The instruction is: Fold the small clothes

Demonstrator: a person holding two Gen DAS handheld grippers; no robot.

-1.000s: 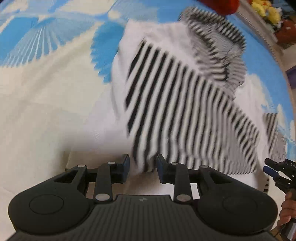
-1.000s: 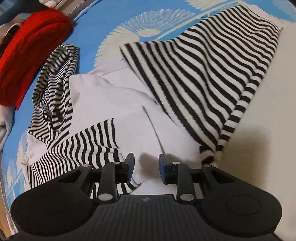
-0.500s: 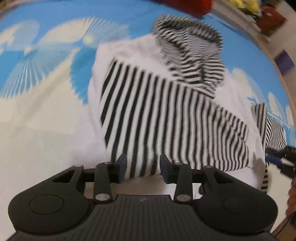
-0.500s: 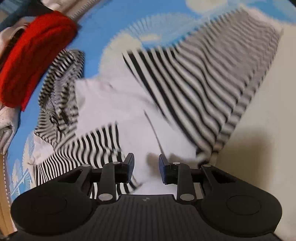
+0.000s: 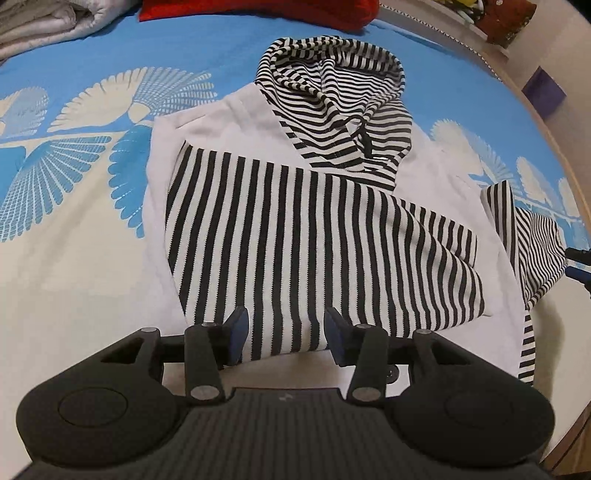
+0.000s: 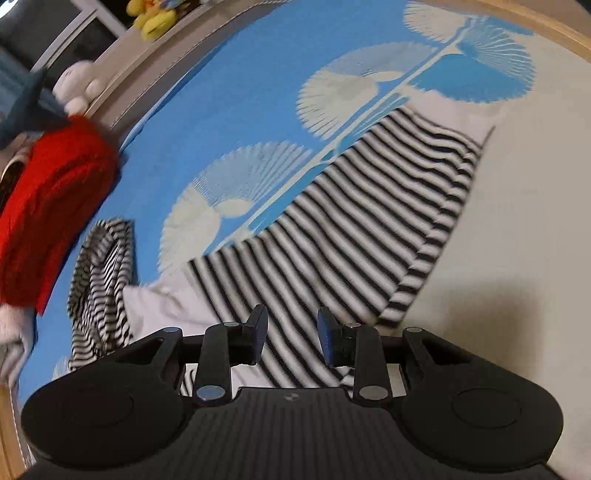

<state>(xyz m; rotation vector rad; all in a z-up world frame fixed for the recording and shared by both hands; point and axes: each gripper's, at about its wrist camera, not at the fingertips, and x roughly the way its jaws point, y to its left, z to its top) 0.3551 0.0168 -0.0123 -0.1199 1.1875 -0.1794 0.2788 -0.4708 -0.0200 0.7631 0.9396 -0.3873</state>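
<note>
Blue bedsheet with cream fan-shaped prints covers the bed, and toward the near side it turns into a plain cream area. The cloth looks smooth and flat, with only soft creases.

On it lies the small hooded top, made of soft knit. Its body is plain white, while the hood and the sleeves carry thin black and white stripes. In the left wrist view the hood lies crumpled at 12 o'clock, its opening facing up. One striped sleeve is folded across the white body and lies flat on it, a wide slanted band with straight edges. The other sleeve lies spread out at 3 o'clock, off the body, on the sheet.

The left gripper hovers at 6 o'clock over the lower edge of the folded sleeve. Its jaws stand apart and hold nothing; the striped fabric shows between them.

The right gripper also has its jaws apart and empty, above striped cloth; this view is blurred.

A red plush cushion sits at 9 o'clock in the right wrist view, beyond the hood. Grey folded bedding lies at 11 o'clock in the left wrist view.
</note>
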